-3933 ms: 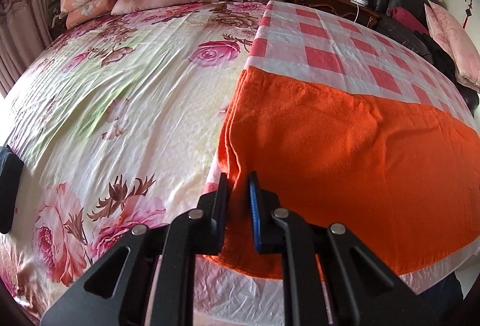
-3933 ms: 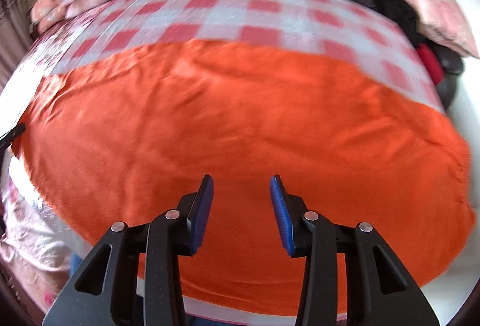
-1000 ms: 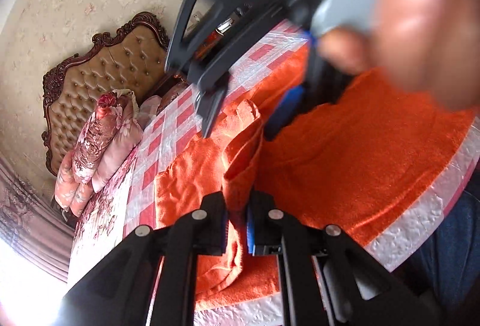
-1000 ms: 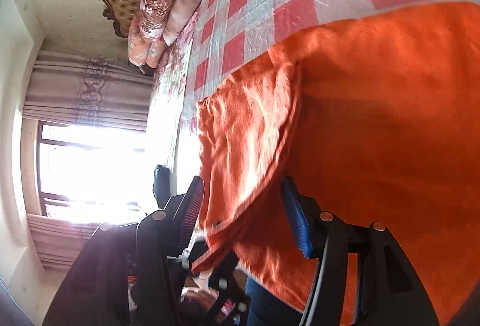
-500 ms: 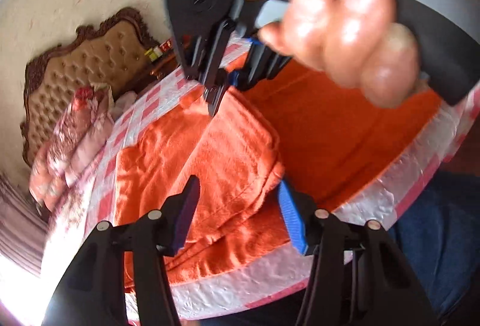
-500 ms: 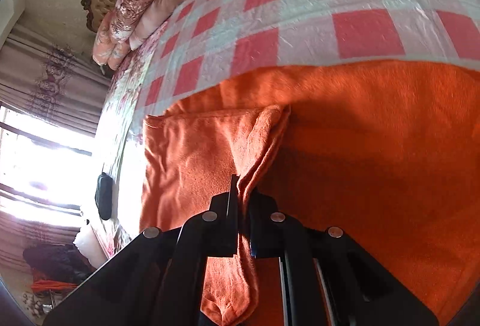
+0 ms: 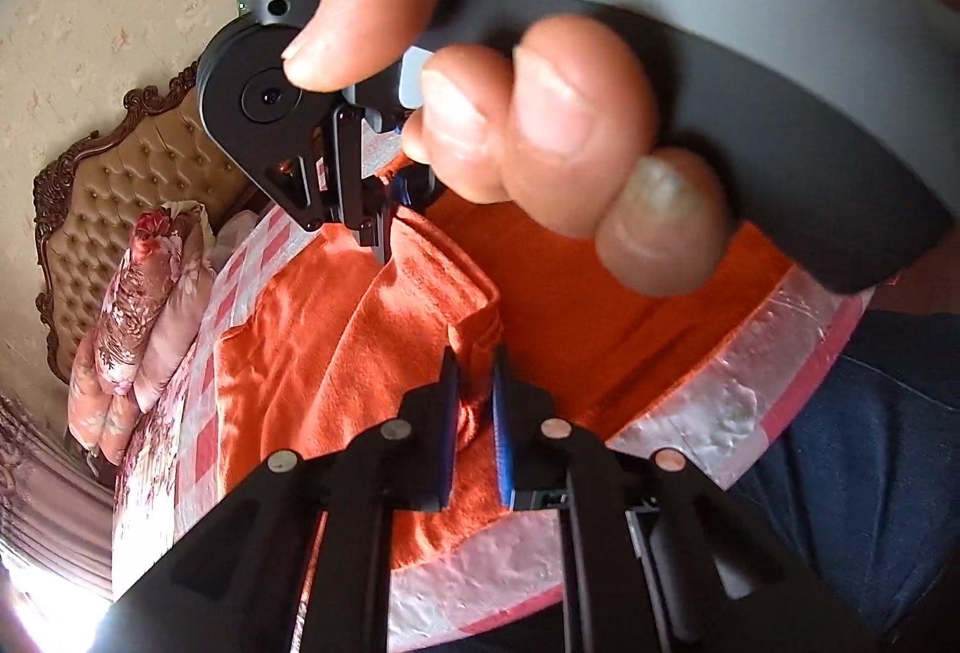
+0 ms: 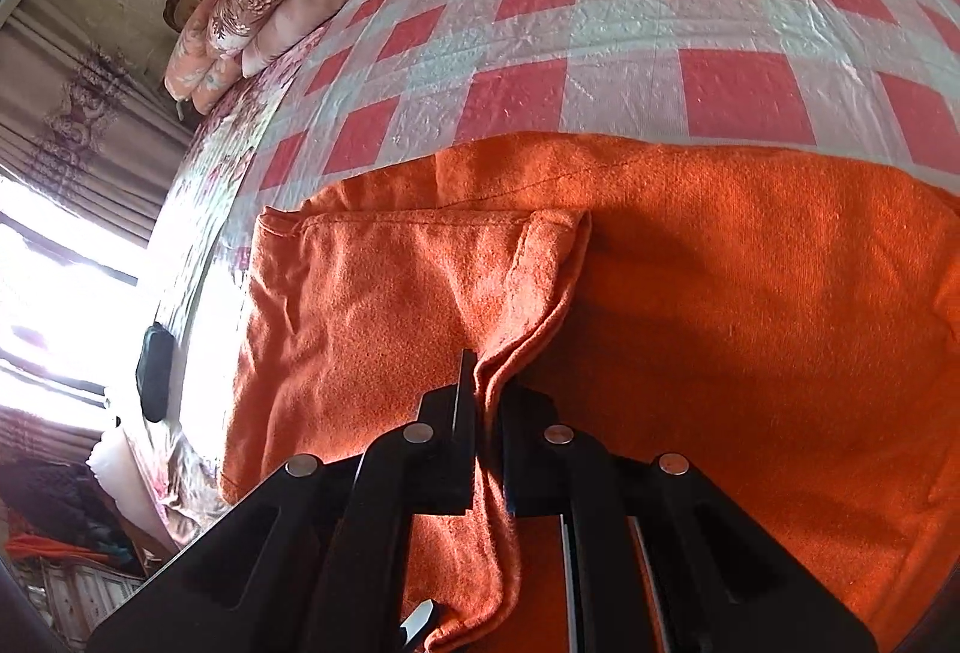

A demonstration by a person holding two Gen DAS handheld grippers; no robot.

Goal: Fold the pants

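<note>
Checked cloth [image 8: 630, 11] covers the bed up to its near edge, and the orange pants [image 8: 750, 293] lie spread on it along that edge, one end folded back over the rest. Left gripper [image 7: 474, 413] has just closed, its fingers [image 7: 447, 413] pinching the fold's near corner. Right gripper [image 8: 489, 413] is clamped on the folded edge, cloth bunched between its fingers [image 8: 465, 401].

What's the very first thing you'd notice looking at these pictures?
The bright orange fleece pants spread over the red-and-white checked cover, one end folded back. Both black grippers, the left gripper and the right gripper, pinch that folded edge. A big hand fills the left view.
</note>
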